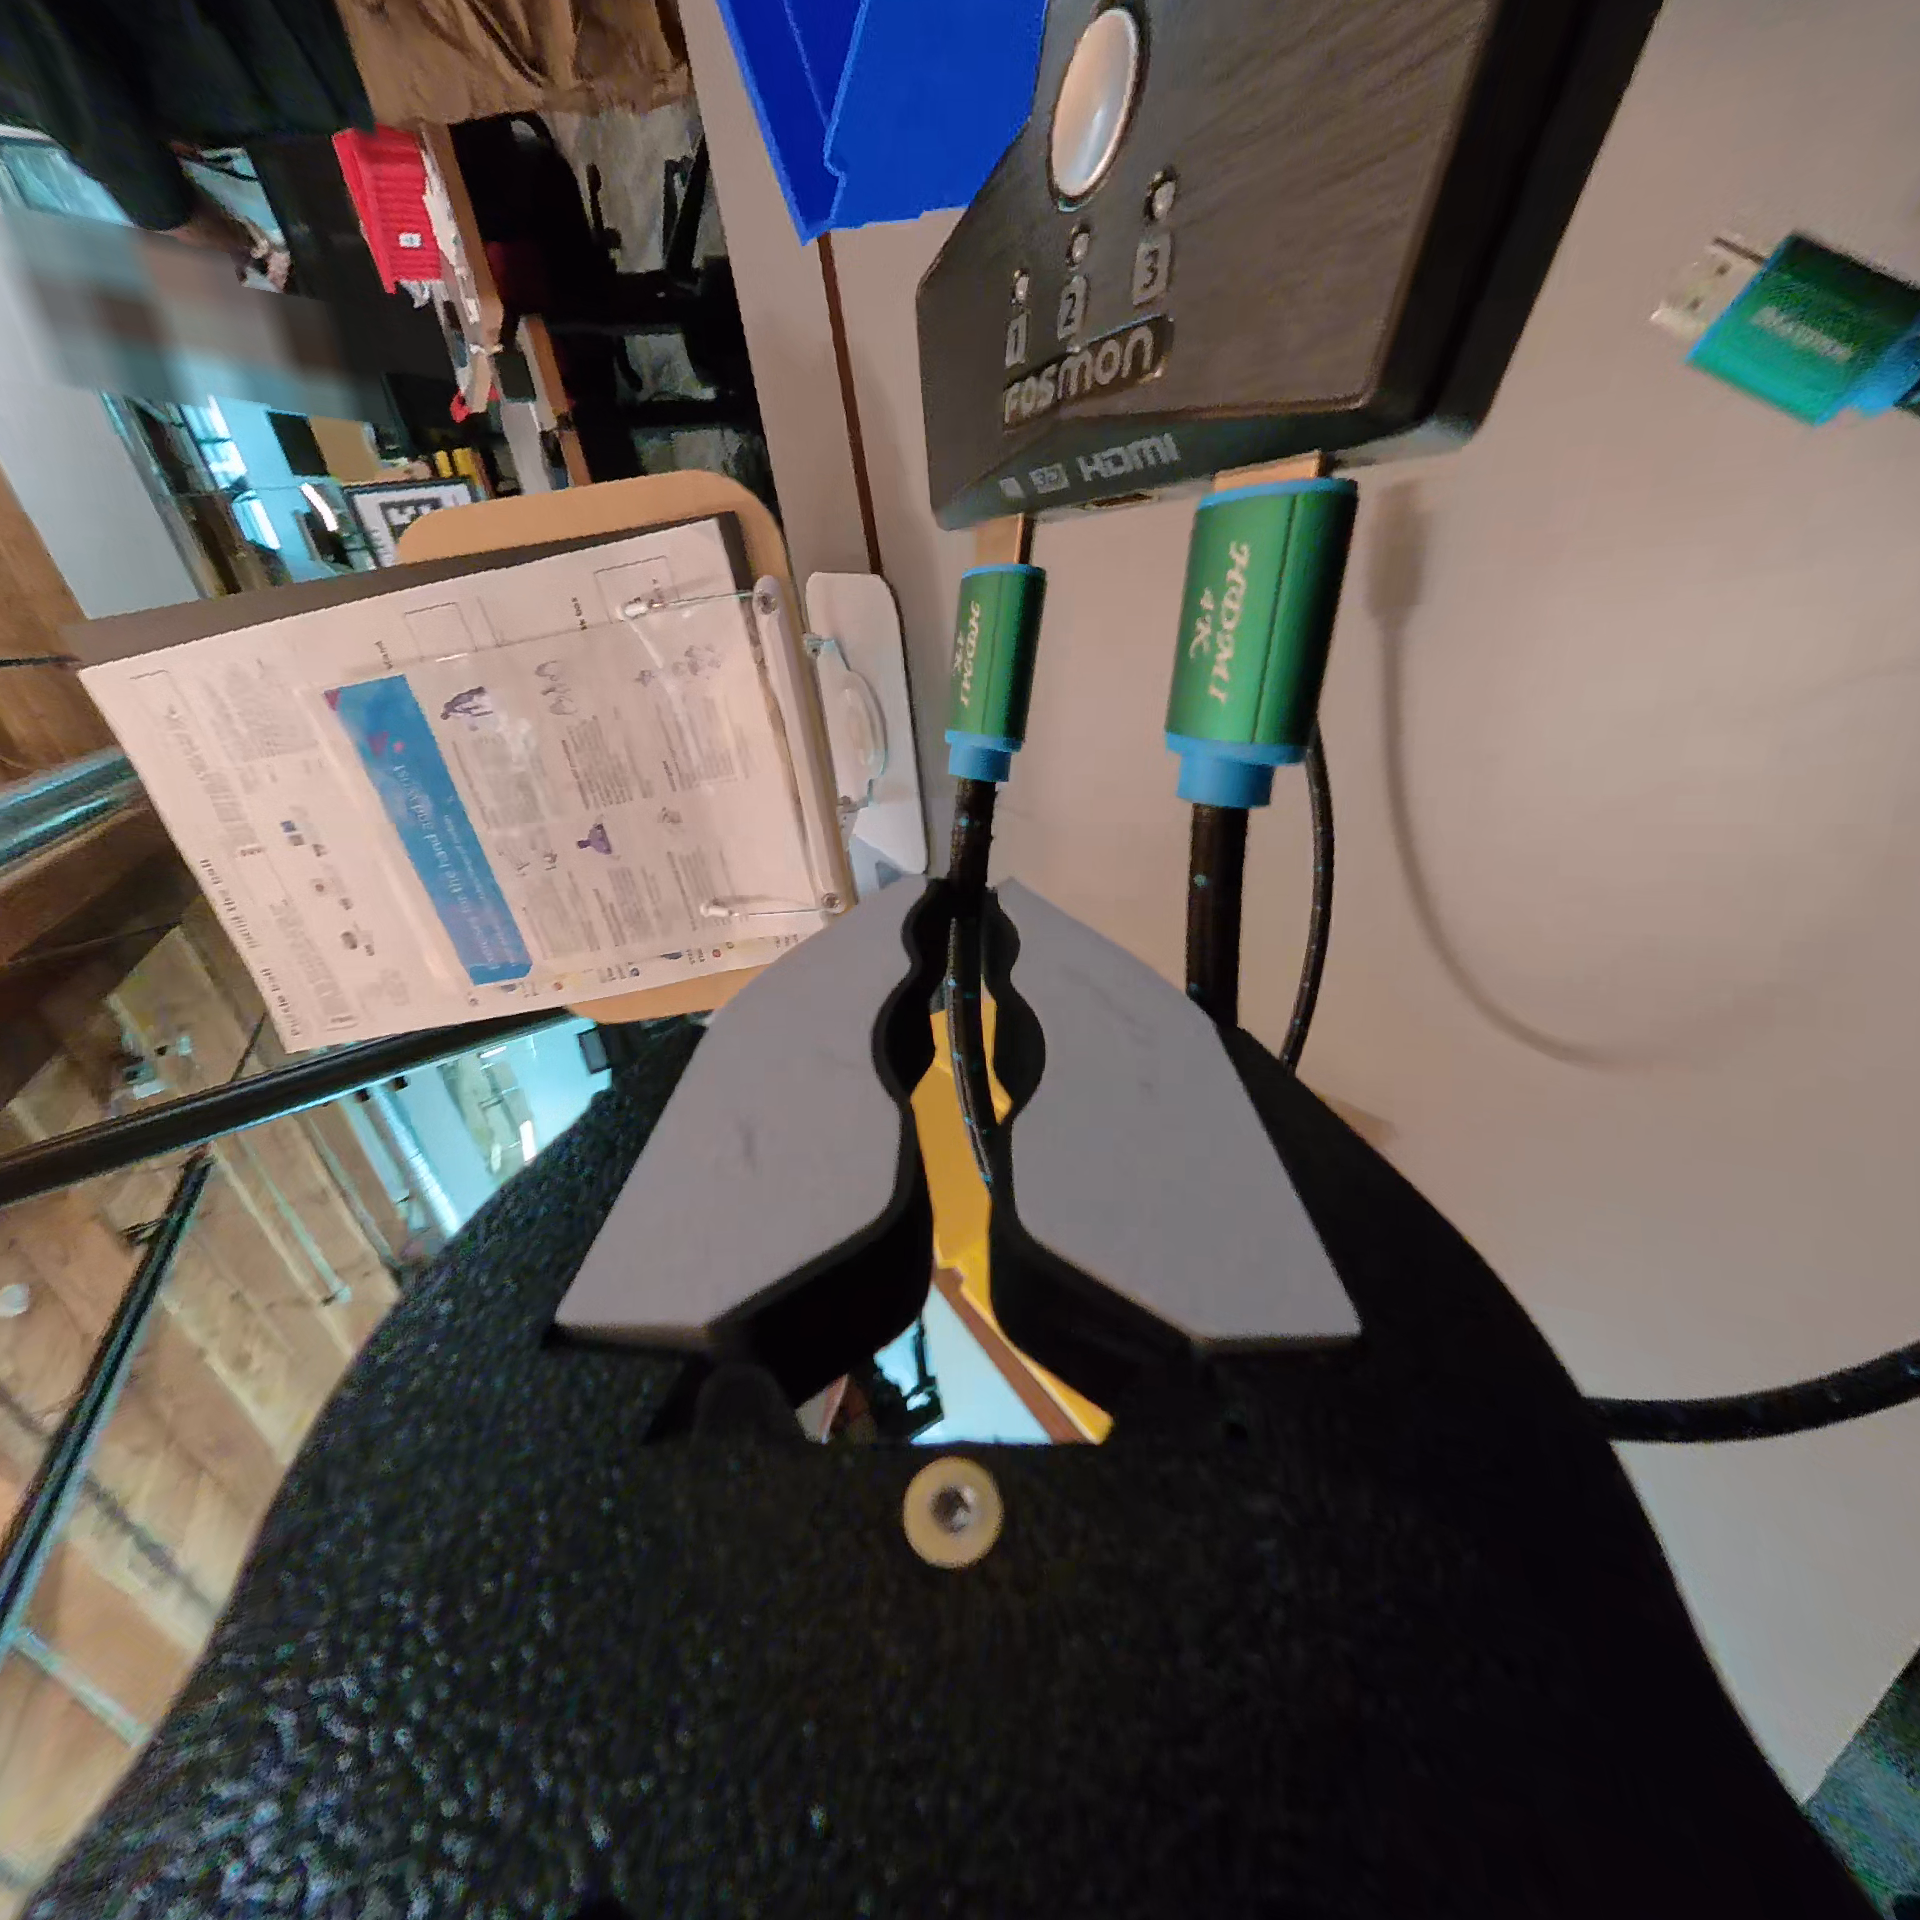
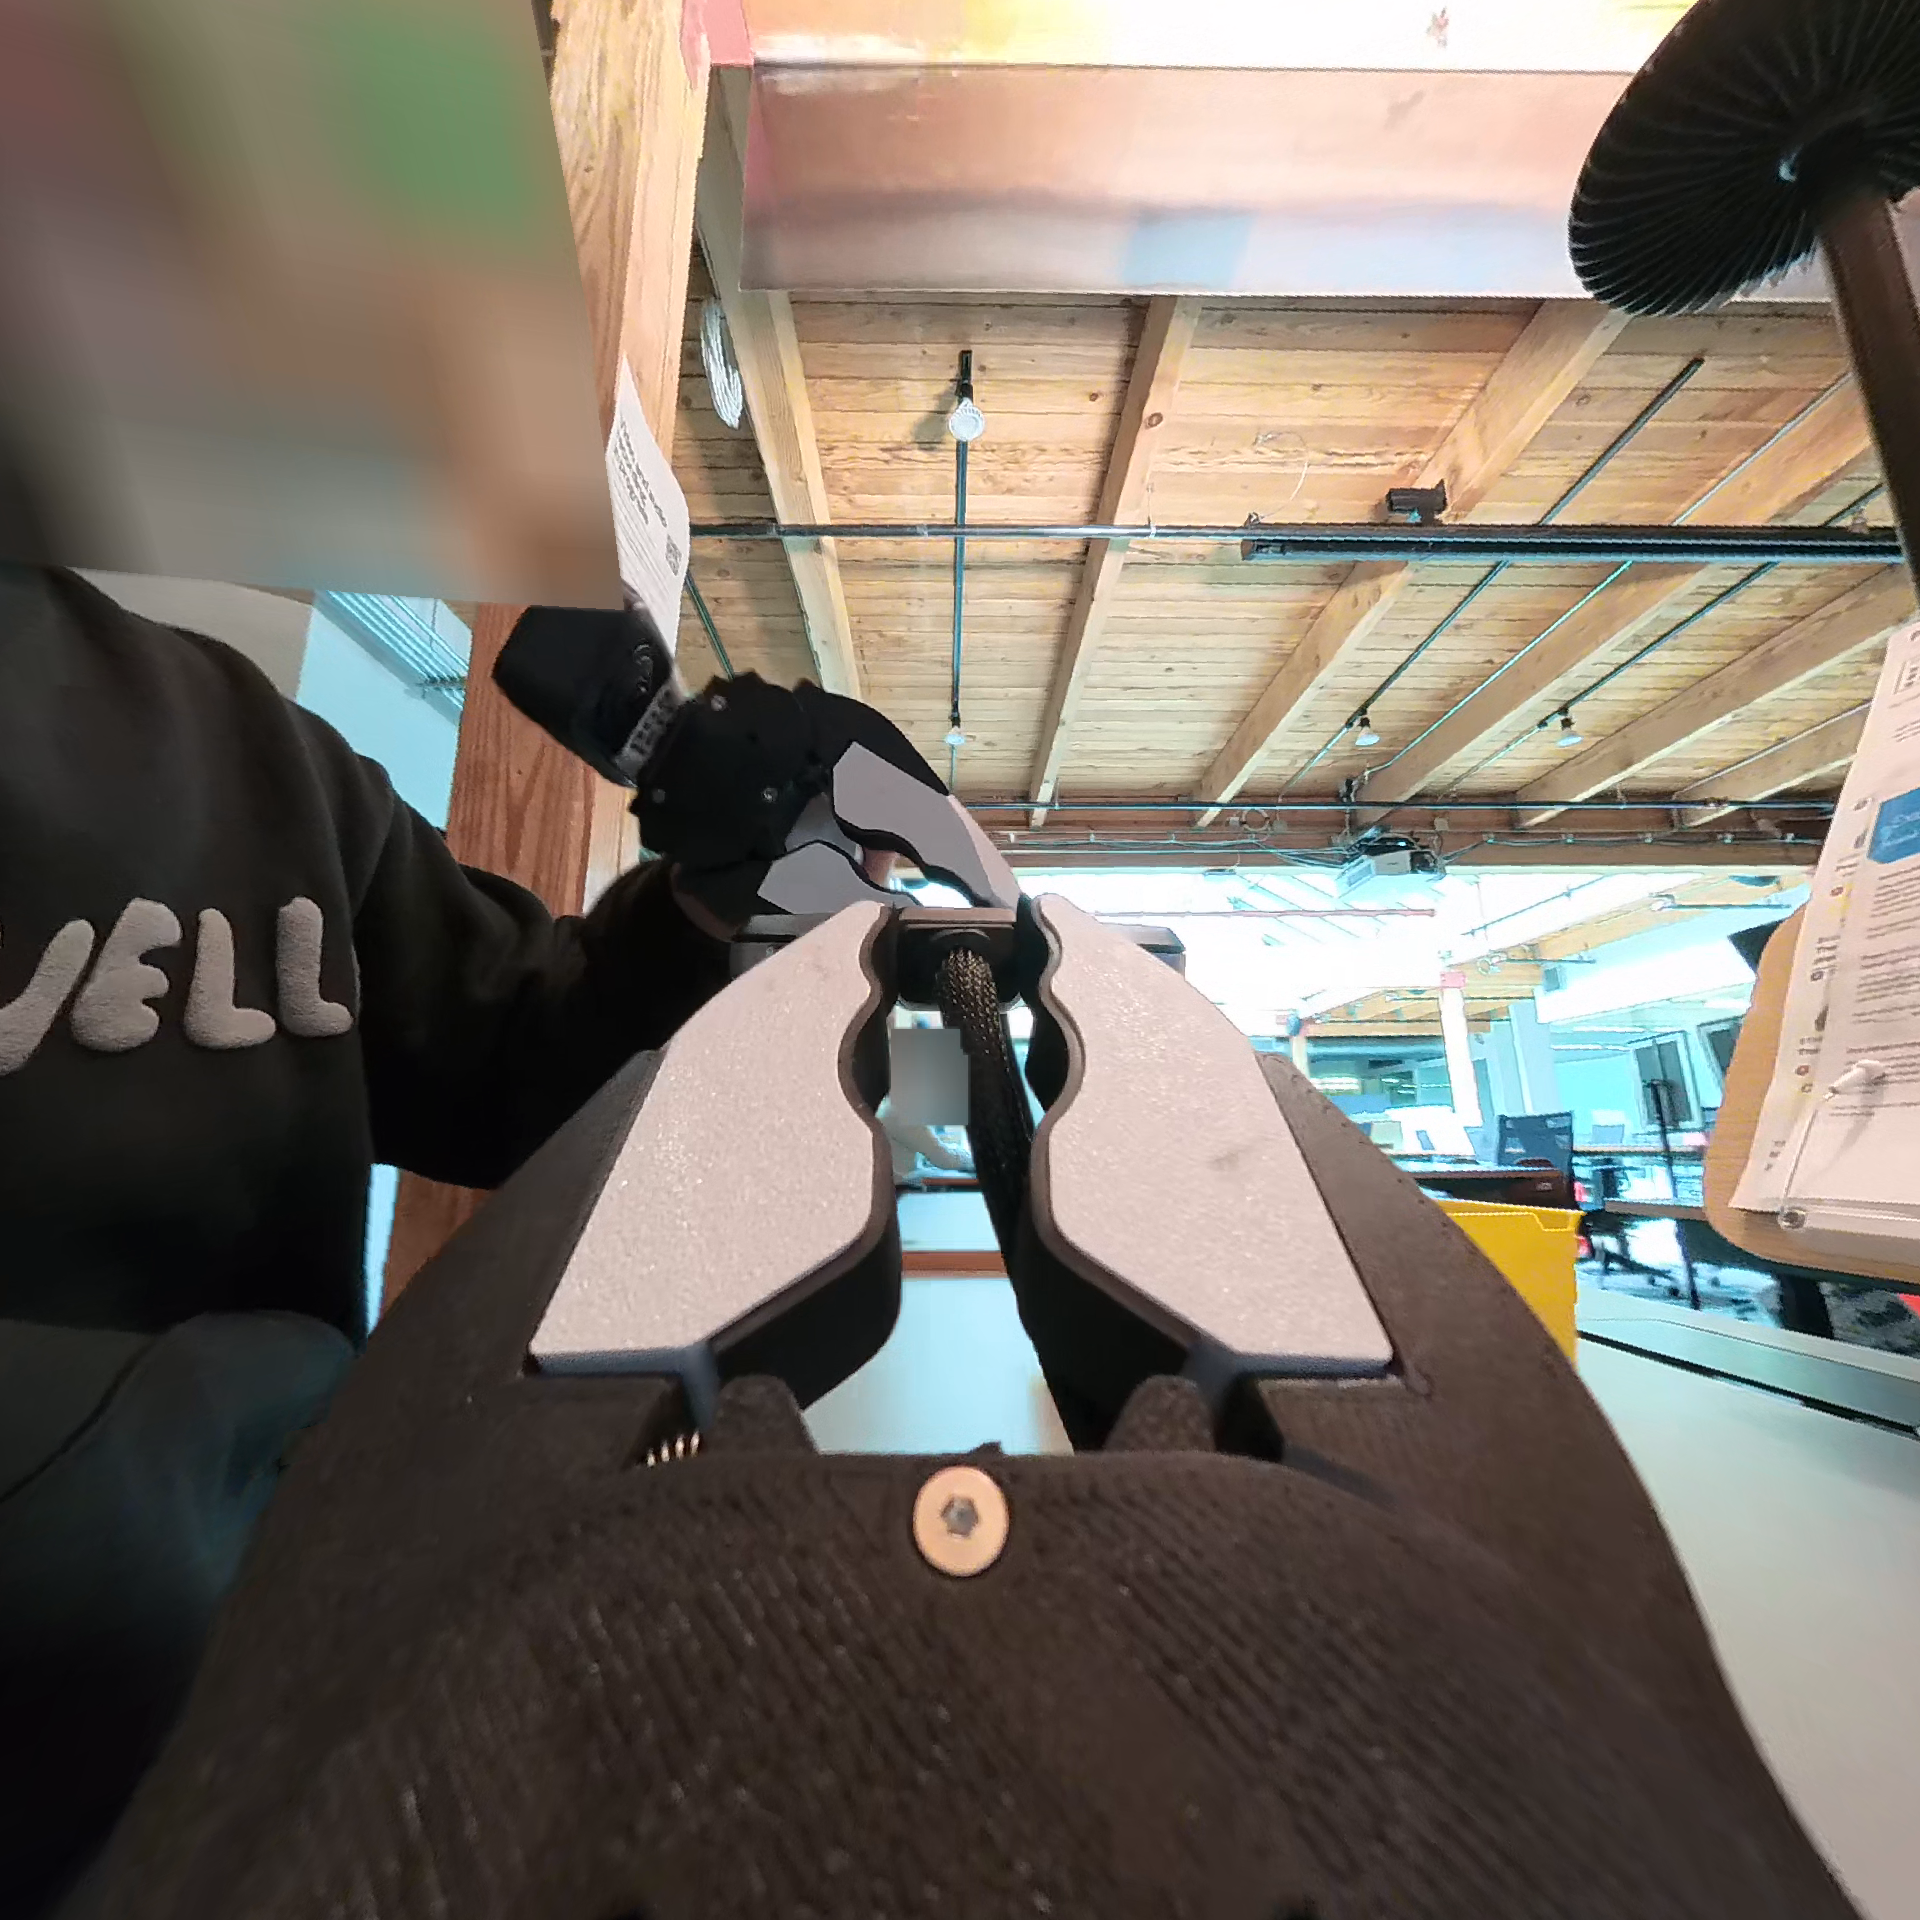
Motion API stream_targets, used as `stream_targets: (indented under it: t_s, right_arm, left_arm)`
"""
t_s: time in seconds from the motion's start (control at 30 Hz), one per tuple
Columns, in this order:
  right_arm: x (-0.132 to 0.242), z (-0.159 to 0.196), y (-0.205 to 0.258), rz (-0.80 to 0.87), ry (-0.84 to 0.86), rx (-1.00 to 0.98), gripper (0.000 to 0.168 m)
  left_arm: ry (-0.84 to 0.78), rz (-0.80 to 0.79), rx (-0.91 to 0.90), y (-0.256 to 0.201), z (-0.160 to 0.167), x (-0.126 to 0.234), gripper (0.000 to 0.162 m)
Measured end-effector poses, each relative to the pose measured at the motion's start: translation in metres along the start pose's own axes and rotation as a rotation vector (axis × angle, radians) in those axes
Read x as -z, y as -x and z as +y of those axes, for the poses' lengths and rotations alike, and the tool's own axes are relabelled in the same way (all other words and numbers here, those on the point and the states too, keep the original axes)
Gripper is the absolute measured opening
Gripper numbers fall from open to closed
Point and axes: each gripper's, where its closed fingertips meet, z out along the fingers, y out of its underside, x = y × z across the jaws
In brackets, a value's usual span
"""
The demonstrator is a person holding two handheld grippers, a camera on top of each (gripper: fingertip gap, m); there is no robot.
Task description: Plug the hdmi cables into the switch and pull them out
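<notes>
In the left wrist view a black HDMI switch (image 1: 1247, 260) lies on the pale table. Two green plugs with blue collars sit at its near edge. The left plug (image 1: 992, 665) shows a length of bare metal tip; the right plug (image 1: 1262, 623) sits deeper. A third green plug (image 1: 1808, 332) lies loose at the right. My left gripper (image 1: 966, 899) is shut on the left plug's braided cable (image 1: 971, 831), just behind the plug. My right gripper (image 2: 956, 920) is shut on a black connector (image 2: 951, 940) with a braided cable (image 2: 992, 1091) running back between its fingers. The left gripper (image 2: 883, 821) shows beyond it.
A clipboard stand with printed sheets (image 1: 468, 779) stands left of the switch and shows at the right edge of the right wrist view (image 2: 1849, 1039). A blue sheet (image 1: 914, 104) lies beyond the switch. A person in a dark sweatshirt (image 2: 208, 987) is on the left. A yellow bin (image 2: 1507, 1257) stands behind.
</notes>
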Motion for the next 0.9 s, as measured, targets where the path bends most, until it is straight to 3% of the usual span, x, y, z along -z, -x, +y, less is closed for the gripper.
stream_targets:
  t_s: [0.47, 0.67, 0.9]
  right_arm:
    - [0.002, -0.012, 0.015, -0.09, -0.06, 0.021, 0.022]
    - [-0.001, -0.005, 0.019, -0.107, -0.016, 0.043, 0.022]
    - [-0.001, -0.006, 0.018, -0.102, -0.02, 0.057, 0.022]
  left_arm:
    - [-0.547, 0.546, 0.459, -0.015, -0.016, 0.018, 0.006]
    - [-0.639, 0.711, 0.591, -0.023, -0.023, 0.018, 0.01]
    - [-0.611, 0.812, 0.661, -0.035, -0.03, 0.01, 0.019]
